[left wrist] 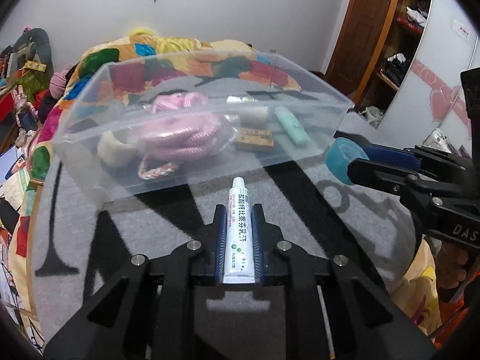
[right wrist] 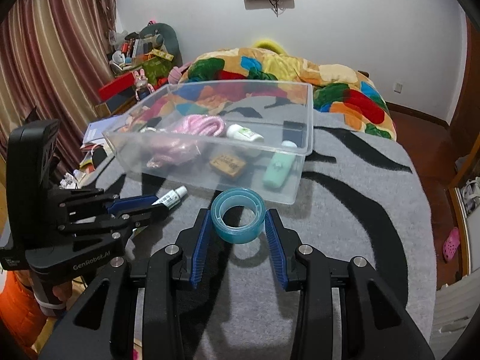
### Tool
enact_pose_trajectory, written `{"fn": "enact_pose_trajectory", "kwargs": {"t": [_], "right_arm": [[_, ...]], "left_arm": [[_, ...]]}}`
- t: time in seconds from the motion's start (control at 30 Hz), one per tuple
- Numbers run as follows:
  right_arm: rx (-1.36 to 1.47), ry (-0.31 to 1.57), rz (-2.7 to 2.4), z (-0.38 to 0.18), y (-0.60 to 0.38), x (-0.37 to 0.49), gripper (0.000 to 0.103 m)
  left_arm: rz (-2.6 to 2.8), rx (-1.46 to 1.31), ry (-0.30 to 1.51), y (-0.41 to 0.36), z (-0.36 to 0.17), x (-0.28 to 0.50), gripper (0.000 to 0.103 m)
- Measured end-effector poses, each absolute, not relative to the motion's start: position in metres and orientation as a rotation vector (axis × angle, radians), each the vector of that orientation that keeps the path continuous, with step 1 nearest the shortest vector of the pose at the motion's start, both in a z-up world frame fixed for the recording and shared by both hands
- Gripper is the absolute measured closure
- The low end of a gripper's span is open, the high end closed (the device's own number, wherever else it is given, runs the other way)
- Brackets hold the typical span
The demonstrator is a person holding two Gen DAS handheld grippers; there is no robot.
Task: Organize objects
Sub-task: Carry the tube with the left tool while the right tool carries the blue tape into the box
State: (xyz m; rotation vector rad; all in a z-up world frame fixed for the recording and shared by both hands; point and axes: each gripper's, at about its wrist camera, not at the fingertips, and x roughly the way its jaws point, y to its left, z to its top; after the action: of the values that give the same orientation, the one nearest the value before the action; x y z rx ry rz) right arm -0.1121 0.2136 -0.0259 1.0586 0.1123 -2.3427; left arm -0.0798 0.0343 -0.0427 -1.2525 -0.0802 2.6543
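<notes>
My left gripper [left wrist: 238, 210] is shut on a white ointment tube [left wrist: 238, 225], held over the grey-and-black blanket in front of a clear plastic box [left wrist: 120, 186]. The tube also shows in the right wrist view [right wrist: 172, 198]. My right gripper [right wrist: 237, 214] is shut on a blue tape roll [right wrist: 237, 220], just short of the box's near wall [right wrist: 255, 189]; the roll also shows in the left wrist view [left wrist: 343, 157]. Inside the box lie a pink rope [left wrist: 180, 138], a mint green bottle [right wrist: 277, 168], a brown tag [right wrist: 228, 165] and a small white tube [right wrist: 243, 133].
The grey-and-black blanket [right wrist: 345, 225] covers the bed. A colourful quilt [right wrist: 330, 90] is heaped behind the box. Cluttered items and curtains stand at the left [right wrist: 135, 60]. A wooden door and shelves [left wrist: 390, 30] are at the right.
</notes>
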Motion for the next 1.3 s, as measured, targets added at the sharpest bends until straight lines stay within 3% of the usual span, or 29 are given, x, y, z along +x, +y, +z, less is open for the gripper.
{"fn": "enact_pose_trajectory", "kwargs": {"t": [0.57,1.3], "right_arm": [[0.872,0.051,-2.401,0.026,0.201,-0.125,0.069],[1.050,0.096,-2.356,-0.018,0.147,-0.190,0.068]], "left_arm": [[2.814,-0.942,-0.097,0.009,0.044,-0.077,0.087],[2.773,-1.148,-0.183,-0.016,0.001,-0.149,0.087]]}}
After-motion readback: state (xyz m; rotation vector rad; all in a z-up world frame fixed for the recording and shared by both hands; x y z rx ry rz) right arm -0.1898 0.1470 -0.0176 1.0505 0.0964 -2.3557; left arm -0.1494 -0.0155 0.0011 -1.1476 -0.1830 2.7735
